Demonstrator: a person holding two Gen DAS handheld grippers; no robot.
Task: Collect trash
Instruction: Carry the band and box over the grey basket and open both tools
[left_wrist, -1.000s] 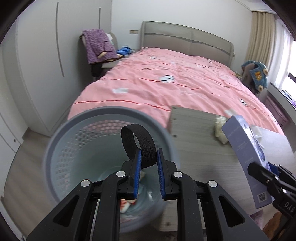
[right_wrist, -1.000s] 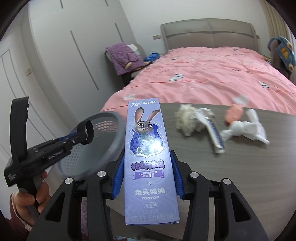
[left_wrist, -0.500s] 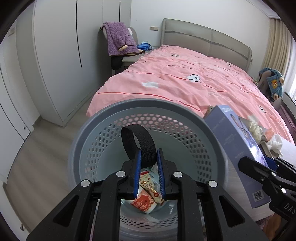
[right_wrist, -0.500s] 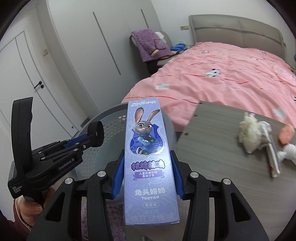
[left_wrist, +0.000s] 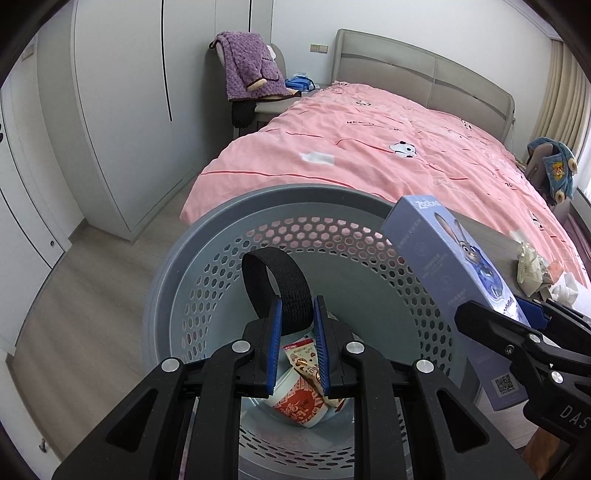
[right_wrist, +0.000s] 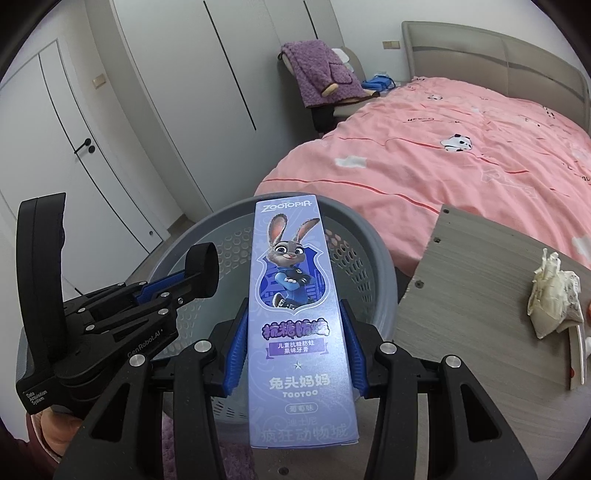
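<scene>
Left hand-held gripper (left_wrist: 297, 317): jaws closed tight on a black strap loop (left_wrist: 277, 284), which stands up between the blue pads; it hangs over the mouth of the basket.

Right hand-held gripper (right_wrist: 293, 325): jaws partly apart and clamped on a toothpaste box (right_wrist: 295, 314), pads pressing both long sides. The box is lilac with a cartoon rabbit and the word "Zootopia" at its top end; in the left wrist view it stands tilted at the basket's right rim (whether it touches the rim cannot be told).

Basket (left_wrist: 207, 258): round, grey-blue plastic, perforated wall, standing on the floor just beside the counter and in front of the bed. Inside, on the bottom: a red-and-white paper cup (left_wrist: 299, 402) on its side and a snack wrapper (left_wrist: 304, 360) on top of it.

Counter (right_wrist: 480, 295): grey wood-grain top, to the right of the basket. On it: a crumpled cream wrapper (right_wrist: 552, 295), with other scraps at the frame's edge, too cut off to name.

Bed (left_wrist: 388, 147): pink cover with panda prints, grey headboard.

Chair (left_wrist: 258, 107): beside the bed, with a purple garment (left_wrist: 247, 77) draped over its back.
</scene>
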